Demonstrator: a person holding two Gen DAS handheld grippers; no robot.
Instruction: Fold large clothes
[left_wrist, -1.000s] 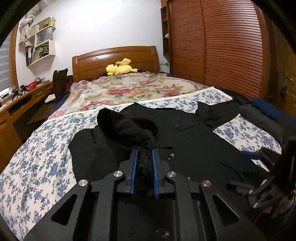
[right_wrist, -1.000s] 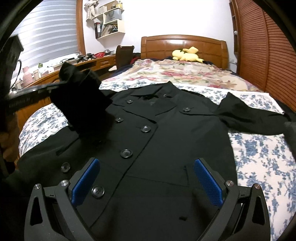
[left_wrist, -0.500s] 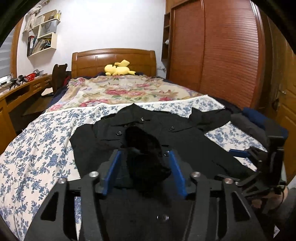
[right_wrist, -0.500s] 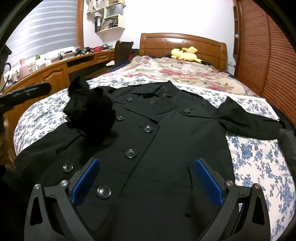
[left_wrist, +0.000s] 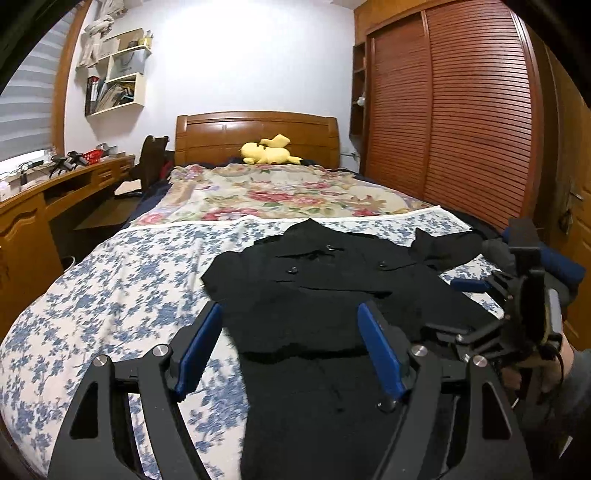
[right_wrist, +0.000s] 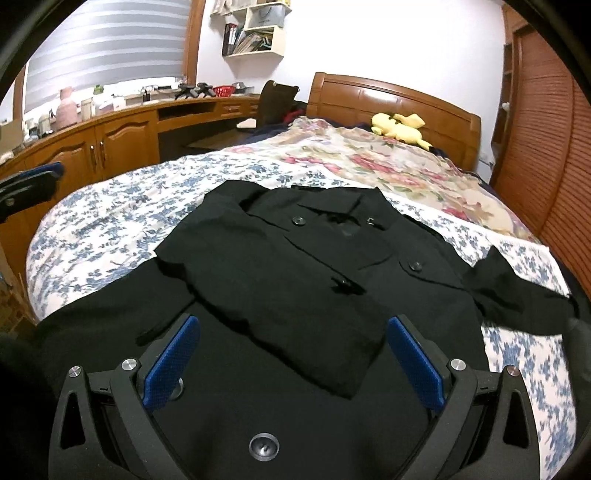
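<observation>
Black coat (right_wrist: 314, 295) flat on bed (left_wrist: 110, 295). Left hand-held gripper (left_wrist: 288, 354) opening, empty; right hand-held gripper (right_wrist: 291, 360) spread wide, empty.

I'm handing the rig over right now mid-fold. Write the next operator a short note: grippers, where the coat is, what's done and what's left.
Left gripper: jaws opening, nothing between them; it hovers over the coat's lower edge.
Right gripper: jaws open, empty, above the coat's lower front.
Black coat: face up, buttoned, on the blue floral sheet, collar toward the headboard.
Done: the sleeve on the desk side lies folded across the chest.
Left: the other sleeve is spread out toward the wardrobe side; fold it in next, probably with the right gripper, then fold the body.
</observation>
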